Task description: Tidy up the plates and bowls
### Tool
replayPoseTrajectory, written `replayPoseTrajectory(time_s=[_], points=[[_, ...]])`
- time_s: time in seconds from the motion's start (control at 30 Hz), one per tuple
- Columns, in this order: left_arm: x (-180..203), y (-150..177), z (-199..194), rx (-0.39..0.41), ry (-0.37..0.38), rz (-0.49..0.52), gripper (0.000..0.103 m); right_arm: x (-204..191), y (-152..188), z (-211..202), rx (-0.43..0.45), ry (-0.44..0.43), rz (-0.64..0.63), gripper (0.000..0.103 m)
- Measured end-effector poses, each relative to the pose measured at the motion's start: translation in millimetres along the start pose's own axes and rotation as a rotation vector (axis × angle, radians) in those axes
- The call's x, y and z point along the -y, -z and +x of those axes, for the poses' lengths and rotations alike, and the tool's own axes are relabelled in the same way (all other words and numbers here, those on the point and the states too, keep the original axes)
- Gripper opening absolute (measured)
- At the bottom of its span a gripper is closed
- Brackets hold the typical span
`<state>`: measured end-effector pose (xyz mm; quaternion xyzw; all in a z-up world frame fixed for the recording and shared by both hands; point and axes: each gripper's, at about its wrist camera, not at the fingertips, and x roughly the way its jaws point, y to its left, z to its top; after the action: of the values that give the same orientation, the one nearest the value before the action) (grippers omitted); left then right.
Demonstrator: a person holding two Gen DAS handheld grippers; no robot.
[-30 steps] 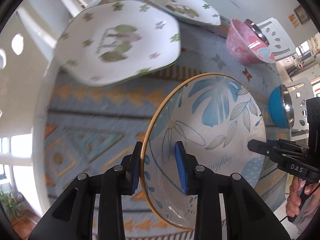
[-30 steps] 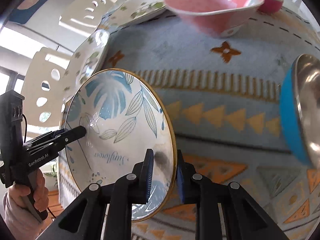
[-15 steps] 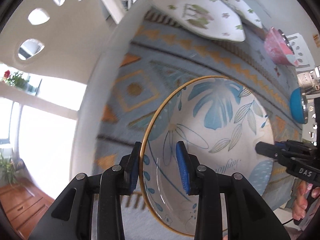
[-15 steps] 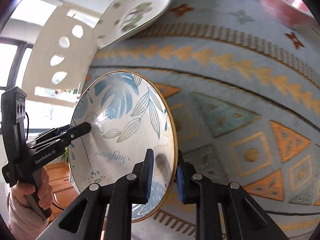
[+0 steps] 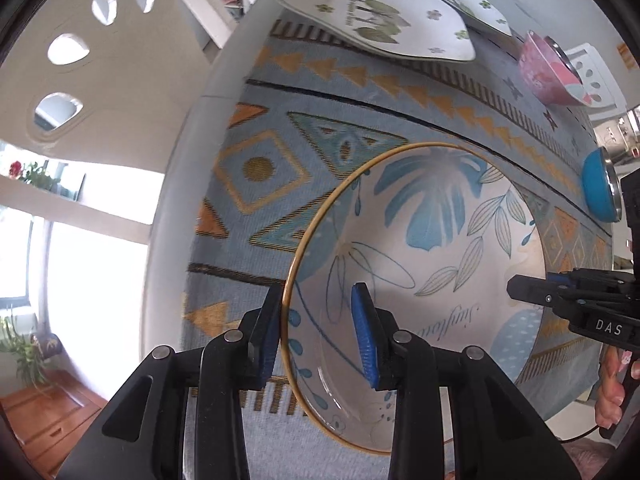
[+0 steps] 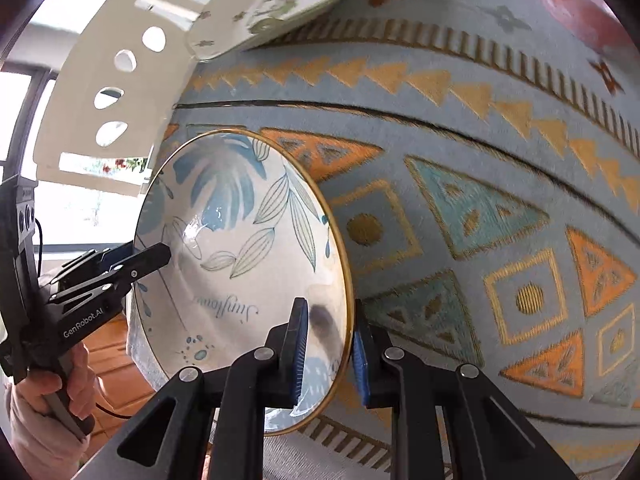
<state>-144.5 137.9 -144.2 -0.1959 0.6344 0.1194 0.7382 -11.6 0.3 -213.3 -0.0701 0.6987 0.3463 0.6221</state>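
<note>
A large white bowl with blue leaf prints and a gold rim hangs over the patterned tablecloth, near the table's left edge. My left gripper is shut on its rim, one pad outside and one inside. On the opposite rim my right gripper is shut the same way. Each gripper shows in the other's view: the right gripper and the left gripper. Two white floral plates lie at the far end, seen also as one plate from the right wrist.
A pink bowl and a blue bowl with a steel inside stand along the right side. White chairs with oval cut-outs stand past the table edge. A hand holds the left gripper's handle.
Both grippers carried the bowl across the cloth toward the table's left edge; the plates and the pink and blue bowls now lie farther off. In the last half second the bowl hardly moved.
</note>
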Motion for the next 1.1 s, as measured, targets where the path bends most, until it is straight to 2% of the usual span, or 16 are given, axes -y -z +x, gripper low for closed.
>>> replayPoseTrajectory(time_s=[0.4, 0.5, 0.6, 0.7, 0.87, 0.9, 0.97, 1.0, 1.1], points=[[33, -4, 4, -0.015, 0.032, 0.071, 0.030, 42, 12, -21, 0.027, 0.013, 0.110, 0.020], [32, -5, 4, -0.020, 0.042, 0.066, 0.031, 41, 11, -20, 0.024, 0.012, 0.114, 0.020], [30, -8, 6, -0.036, 0.056, 0.067, 0.035, 37, 10, -19, 0.021, 0.019, 0.109, 0.023], [33, -13, 10, -0.052, 0.016, 0.087, 0.036, 37, 7, -17, 0.012, 0.013, 0.117, 0.024], [27, -34, 0, -0.025, 0.024, 0.080, 0.039, 47, -3, -23, -0.003, 0.004, 0.165, 0.026], [24, -40, -5, -0.010, 0.028, 0.072, 0.039, 49, -6, -28, 0.007, -0.009, 0.175, 0.028], [19, -54, -11, 0.011, 0.035, 0.056, 0.039, 51, -13, -38, 0.030, -0.025, 0.190, 0.041], [16, -62, -13, 0.018, 0.036, 0.051, 0.039, 52, -17, -43, 0.043, -0.030, 0.195, 0.054], [6, -84, -20, 0.041, 0.038, 0.035, 0.039, 51, -30, -62, 0.105, -0.048, 0.193, 0.057]])
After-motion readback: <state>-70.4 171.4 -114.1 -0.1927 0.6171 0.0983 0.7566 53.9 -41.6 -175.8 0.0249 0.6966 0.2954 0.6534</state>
